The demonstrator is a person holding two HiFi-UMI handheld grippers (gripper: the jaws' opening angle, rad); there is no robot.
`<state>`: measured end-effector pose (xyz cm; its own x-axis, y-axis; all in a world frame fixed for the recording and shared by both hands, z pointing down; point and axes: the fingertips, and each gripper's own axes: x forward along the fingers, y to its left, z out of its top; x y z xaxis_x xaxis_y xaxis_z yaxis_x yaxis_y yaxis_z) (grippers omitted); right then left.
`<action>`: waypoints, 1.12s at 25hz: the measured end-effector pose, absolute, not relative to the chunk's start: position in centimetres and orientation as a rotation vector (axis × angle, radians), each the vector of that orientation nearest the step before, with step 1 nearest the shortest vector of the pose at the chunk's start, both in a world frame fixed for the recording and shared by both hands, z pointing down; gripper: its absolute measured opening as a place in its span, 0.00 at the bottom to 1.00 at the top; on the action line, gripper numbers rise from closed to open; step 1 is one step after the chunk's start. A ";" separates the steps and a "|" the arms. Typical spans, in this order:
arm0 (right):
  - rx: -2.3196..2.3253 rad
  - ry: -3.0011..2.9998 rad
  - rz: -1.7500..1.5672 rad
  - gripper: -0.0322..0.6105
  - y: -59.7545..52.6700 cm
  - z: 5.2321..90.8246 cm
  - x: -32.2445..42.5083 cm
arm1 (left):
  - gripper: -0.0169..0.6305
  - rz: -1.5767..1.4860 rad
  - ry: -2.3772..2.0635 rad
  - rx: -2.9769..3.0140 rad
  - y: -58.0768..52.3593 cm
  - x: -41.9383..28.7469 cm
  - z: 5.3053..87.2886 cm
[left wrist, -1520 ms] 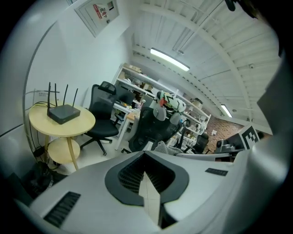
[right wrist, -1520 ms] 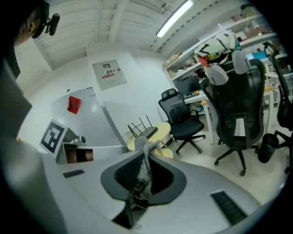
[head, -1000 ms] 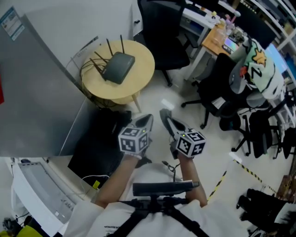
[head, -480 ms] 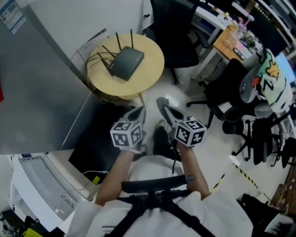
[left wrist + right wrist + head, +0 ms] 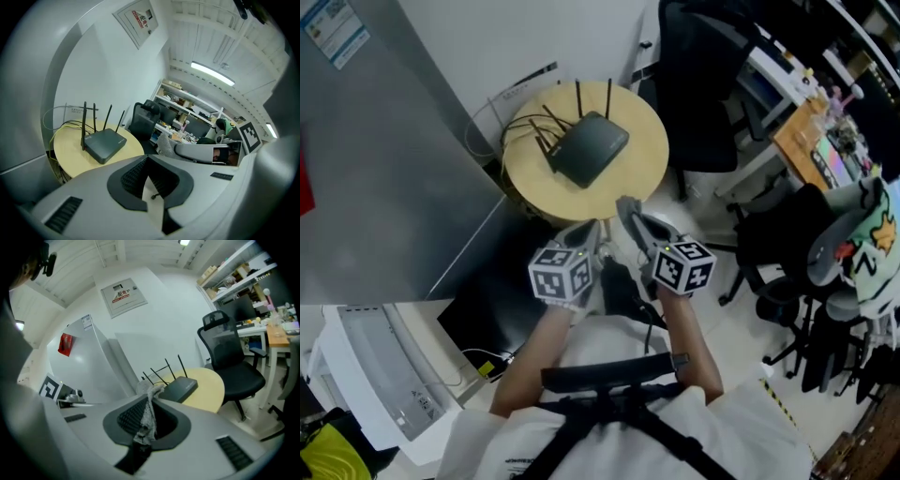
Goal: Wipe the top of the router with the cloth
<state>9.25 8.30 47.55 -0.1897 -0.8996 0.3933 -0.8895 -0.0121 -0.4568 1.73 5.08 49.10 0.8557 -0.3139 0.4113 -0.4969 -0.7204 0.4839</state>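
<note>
A dark router [image 5: 591, 150] with several upright antennas lies on a round yellow table [image 5: 642, 173]. Both grippers hover short of the table's near edge, well apart from the router. My right gripper [image 5: 626, 210] is shut on a grey cloth [image 5: 149, 416], which hangs crumpled between its jaws. In the right gripper view the router [image 5: 179, 389] sits just beyond the right gripper's [image 5: 152, 394] tips. My left gripper [image 5: 586, 234] is shut with nothing in it. From the left gripper view the router [image 5: 105, 144] lies ahead and to the left of the left gripper [image 5: 146, 157].
Cables [image 5: 520, 131] loop off the table's left side by a grey wall panel [image 5: 384, 178]. A black office chair [image 5: 712, 84] stands right of the table, with more chairs [image 5: 825, 272] and desks further right. A white machine [image 5: 384, 375] sits at lower left.
The table and router have come nearer and shifted right in the head view. Both grippers now sit closer to the table's edge, with their hold unchanged.
</note>
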 end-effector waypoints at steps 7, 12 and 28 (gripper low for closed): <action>-1.885 2.335 -1.015 0.11 -0.7 47.8 11.8 | 0.01 0.393 -0.691 2.378 -1.7 4.6 49.6; -1.847 2.430 -1.037 0.11 -6.3 48.8 13.2 | 0.01 0.401 -0.773 2.326 -6.1 5.8 51.1; -1.577 2.829 -1.180 0.11 -19.0 55.8 9.9 | 0.01 0.402 -1.057 2.109 -14.7 3.8 56.7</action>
<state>9.88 -18.96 55.79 -0.5449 -0.6304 0.5529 -0.8365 0.3623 -0.4112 3.84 -14.71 56.74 0.6131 -0.5599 0.5573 -0.7888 -0.3949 0.4710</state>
